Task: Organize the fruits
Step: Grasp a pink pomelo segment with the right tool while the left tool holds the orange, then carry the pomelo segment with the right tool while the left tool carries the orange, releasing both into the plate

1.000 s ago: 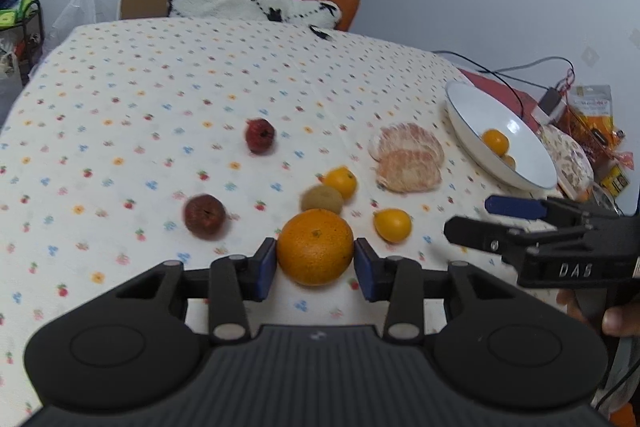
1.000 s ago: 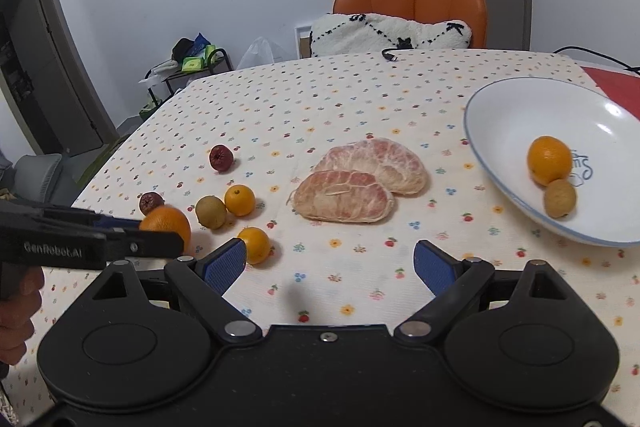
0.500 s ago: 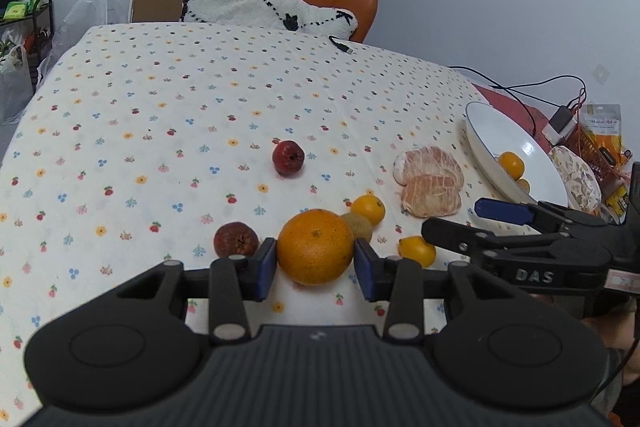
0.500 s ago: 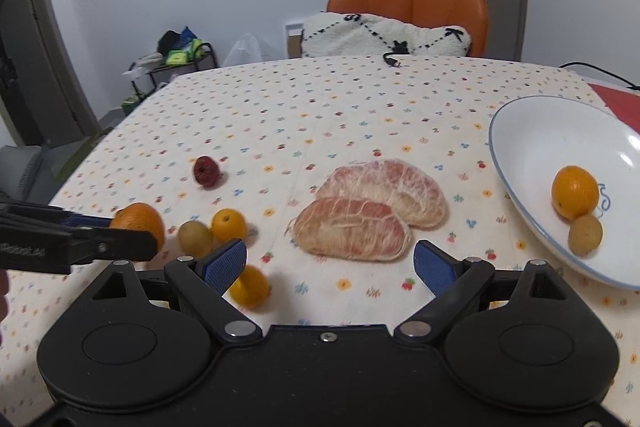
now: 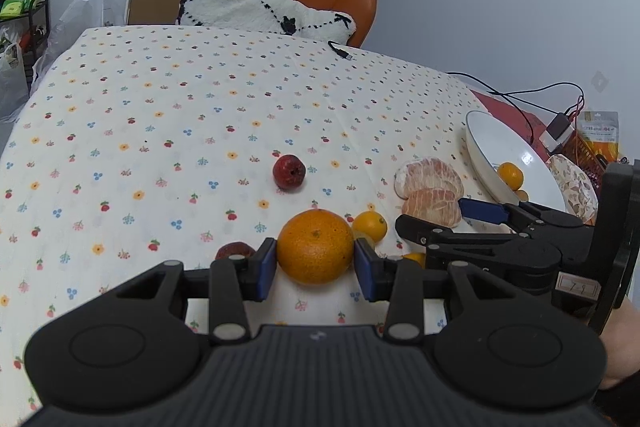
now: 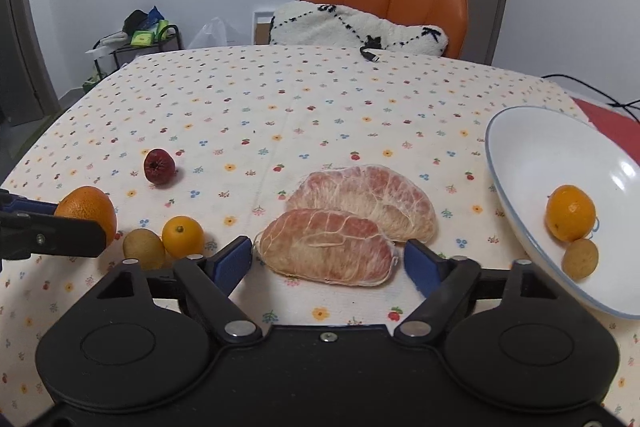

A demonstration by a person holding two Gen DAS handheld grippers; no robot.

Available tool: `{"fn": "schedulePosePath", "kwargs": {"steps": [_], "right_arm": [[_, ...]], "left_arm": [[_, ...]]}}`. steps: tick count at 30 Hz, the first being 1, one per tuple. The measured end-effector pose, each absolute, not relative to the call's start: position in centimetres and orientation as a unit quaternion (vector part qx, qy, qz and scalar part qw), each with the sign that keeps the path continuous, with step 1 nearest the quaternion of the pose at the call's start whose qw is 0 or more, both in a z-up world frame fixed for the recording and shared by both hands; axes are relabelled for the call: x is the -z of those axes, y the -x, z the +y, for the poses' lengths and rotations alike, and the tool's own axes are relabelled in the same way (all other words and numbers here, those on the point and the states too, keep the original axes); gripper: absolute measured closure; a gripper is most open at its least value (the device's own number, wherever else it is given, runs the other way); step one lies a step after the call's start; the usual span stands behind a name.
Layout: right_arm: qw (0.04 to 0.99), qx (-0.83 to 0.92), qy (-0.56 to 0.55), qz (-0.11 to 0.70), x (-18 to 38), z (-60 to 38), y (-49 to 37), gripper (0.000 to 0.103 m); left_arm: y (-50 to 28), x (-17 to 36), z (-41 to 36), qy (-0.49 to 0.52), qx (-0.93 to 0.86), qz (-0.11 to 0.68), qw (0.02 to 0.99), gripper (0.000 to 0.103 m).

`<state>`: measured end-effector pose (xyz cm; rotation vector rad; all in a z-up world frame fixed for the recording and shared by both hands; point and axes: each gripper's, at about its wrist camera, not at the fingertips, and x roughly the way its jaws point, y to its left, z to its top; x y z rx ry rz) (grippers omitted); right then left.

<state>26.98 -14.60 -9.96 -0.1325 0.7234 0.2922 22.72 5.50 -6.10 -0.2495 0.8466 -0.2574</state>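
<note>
1. One large orange [image 5: 315, 251] sits clamped between the blue pads of the left gripper [image 5: 315, 269], held above the flowered surface [image 5: 168, 131].
2. Two peeled pomelo pieces [image 6: 348, 223] lie touching each other on the surface, just ahead of the right gripper [image 6: 328, 263].
3. Two dark red fruits show in the left view: one [image 5: 289, 172] out in the open, another [image 5: 235, 250] partly hidden behind the left gripper's finger.
4. On the surface near the large orange lie two small oranges, one [image 6: 182, 237] in plain view and one [image 5: 416, 258] mostly hidden, and one brownish-green fruit [image 6: 143, 249] touching the first.
5. One white bowl [image 6: 532, 163] stands at the right, holding one small orange [image 6: 570, 213] and one small brown fruit [image 6: 580, 259] side by side.
6. The right gripper's jaws are spread wide and hold nothing; its two pads sit on either side of the nearer pomelo piece, and contact cannot be told.
7. In the left view, the right gripper reaches in from the right, level and low over the surface.
</note>
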Motion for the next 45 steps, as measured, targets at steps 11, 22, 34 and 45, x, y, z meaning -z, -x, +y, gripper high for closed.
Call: {"fn": "schedulePosePath", "kwargs": {"steps": [11,22,34,45], "right_arm": [[0.919,-0.171,0.076,0.348,9.3,-14.9,-25.8,0.037],[0.934,-0.177,0.043,0.308,6.1,-18.0,-23.9,0.037],[0.947,-0.156,0.026,0.278,4.7,-22.6,-22.4,0.037],[0.953,-0.129,0.011,0.275,5.1,-27.6,-21.8,0.037]], "left_arm": [[-22.7,5.4,4.9,0.122,0.127,0.404,0.898,0.063],[-22.4,3.9,2.5,0.107,0.137,0.391,0.904,0.063],[-22.6,2.3,-2.4,0.088,0.163,0.380,0.906,0.063],[-23.7,2.3,-7.4,0.067,0.184,0.385,0.902,0.063]]}}
